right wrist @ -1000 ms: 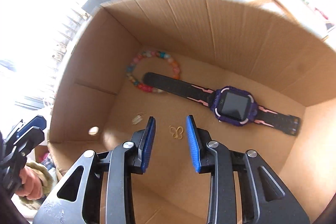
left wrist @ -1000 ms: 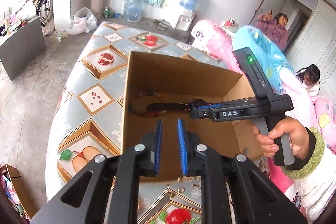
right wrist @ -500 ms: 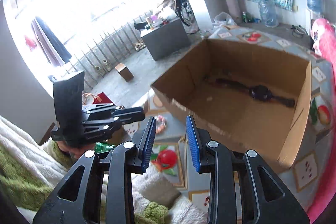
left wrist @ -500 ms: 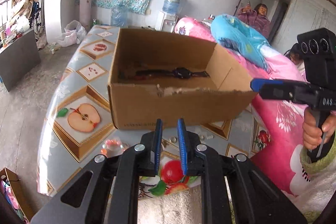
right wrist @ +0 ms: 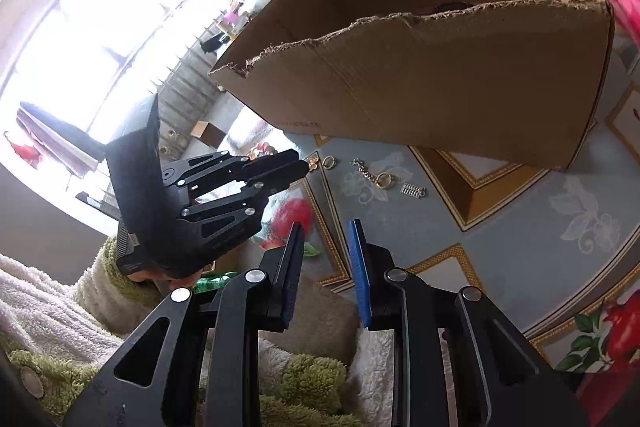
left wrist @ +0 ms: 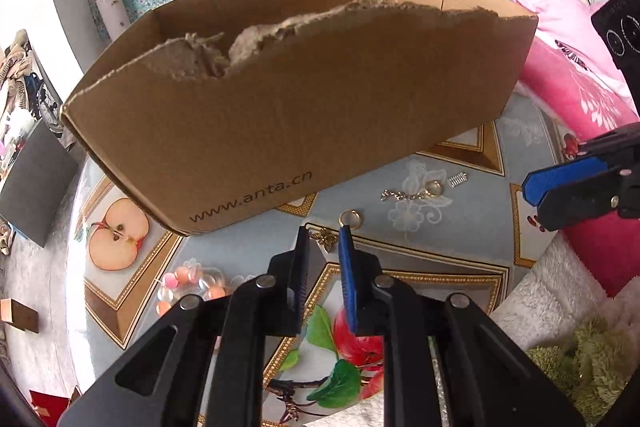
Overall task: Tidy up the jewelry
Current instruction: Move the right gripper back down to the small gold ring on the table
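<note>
Hovering low with its jaws slightly apart and empty, the left gripper should straddle the small gold butterfly charm lying near the box, then close gently; the right gripper waits, parted.

Daylight, blown-out window glare, strong fisheye edge distortion.

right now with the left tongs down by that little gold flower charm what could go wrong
1. The flower charm is tiny and lies flat on the tablecloth; the left tongs may slip off it or pinch the cloth.
2. The ring lies just beyond the charm, so closing could knock it away.
3. The chain and spring lie loose near the box; a sweep of the right tongs might scatter them.
</note>
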The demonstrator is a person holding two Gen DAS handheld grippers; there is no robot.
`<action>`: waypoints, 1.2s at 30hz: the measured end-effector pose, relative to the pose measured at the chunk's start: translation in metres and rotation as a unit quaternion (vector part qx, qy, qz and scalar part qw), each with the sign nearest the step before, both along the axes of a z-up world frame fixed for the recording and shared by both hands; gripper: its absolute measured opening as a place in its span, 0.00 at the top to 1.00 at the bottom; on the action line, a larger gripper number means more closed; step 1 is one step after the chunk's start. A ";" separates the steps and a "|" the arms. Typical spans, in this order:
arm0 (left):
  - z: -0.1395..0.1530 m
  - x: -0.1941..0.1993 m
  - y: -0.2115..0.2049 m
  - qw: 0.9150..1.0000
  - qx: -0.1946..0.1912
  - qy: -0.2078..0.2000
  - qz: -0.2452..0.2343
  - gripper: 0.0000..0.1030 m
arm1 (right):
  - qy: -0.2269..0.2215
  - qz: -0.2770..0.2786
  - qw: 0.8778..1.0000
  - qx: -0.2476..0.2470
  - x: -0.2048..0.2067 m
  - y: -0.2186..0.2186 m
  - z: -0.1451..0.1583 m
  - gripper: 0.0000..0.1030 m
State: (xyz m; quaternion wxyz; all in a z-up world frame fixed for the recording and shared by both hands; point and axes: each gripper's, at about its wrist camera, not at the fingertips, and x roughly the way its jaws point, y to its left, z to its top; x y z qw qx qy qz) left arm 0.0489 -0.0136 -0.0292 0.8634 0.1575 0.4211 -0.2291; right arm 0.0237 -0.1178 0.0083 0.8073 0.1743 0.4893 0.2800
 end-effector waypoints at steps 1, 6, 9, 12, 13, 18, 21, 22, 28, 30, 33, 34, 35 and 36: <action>-0.002 0.001 0.000 1.000 0.001 0.003 -0.004 0.86 | -0.001 0.001 1.000 0.001 -0.002 -0.003 -0.004 0.77; -0.007 0.006 -0.004 1.000 0.008 0.000 -0.016 0.86 | 0.005 0.003 1.000 0.008 -0.010 -0.003 -0.023 0.77; -0.006 0.012 -0.005 1.000 0.001 0.001 -0.020 0.87 | 0.011 0.001 1.000 0.007 -0.001 0.001 -0.024 0.77; -0.006 0.013 -0.005 1.000 -0.002 0.003 -0.028 0.89 | 0.014 -0.002 1.000 0.007 0.002 0.000 -0.026 0.77; -0.006 0.013 -0.005 1.000 -0.004 0.003 -0.031 0.92 | 0.014 -0.004 1.000 0.006 0.003 0.000 -0.027 0.77; -0.009 0.011 -0.014 1.000 -0.012 0.000 -0.019 0.94 | 0.006 -0.008 1.000 -0.006 0.004 0.003 -0.024 0.77; -0.010 0.010 -0.011 1.000 -0.025 0.004 -0.007 0.94 | -0.007 -0.007 1.000 -0.020 0.003 0.006 -0.020 0.77; -0.010 0.008 -0.010 1.000 -0.028 0.006 -0.004 0.94 | -0.011 -0.006 1.000 -0.023 0.003 0.008 -0.018 0.77; -0.001 0.000 0.002 0.998 -0.052 0.001 0.023 0.94 | -0.055 0.016 0.997 -0.057 0.010 0.027 -0.010 0.77; 0.005 -0.001 0.008 0.997 -0.063 -0.002 0.038 0.94 | -0.077 0.027 0.994 -0.075 0.014 0.041 -0.008 0.77; 0.011 -0.003 0.014 0.996 -0.076 -0.008 0.056 0.94 | -0.114 0.049 0.985 -0.121 0.019 0.064 -0.011 0.77; 0.012 -0.003 0.016 0.995 -0.079 -0.011 0.060 0.94 | -0.125 0.057 0.981 -0.135 0.021 0.071 -0.014 0.77; 0.014 -0.004 0.019 0.995 -0.081 -0.013 0.063 0.94 | -0.134 0.064 0.977 -0.151 0.022 0.078 -0.017 0.77; 0.015 -0.005 0.021 0.994 -0.084 -0.015 0.066 0.94 | -0.142 0.071 0.973 -0.168 0.024 0.084 -0.020 0.77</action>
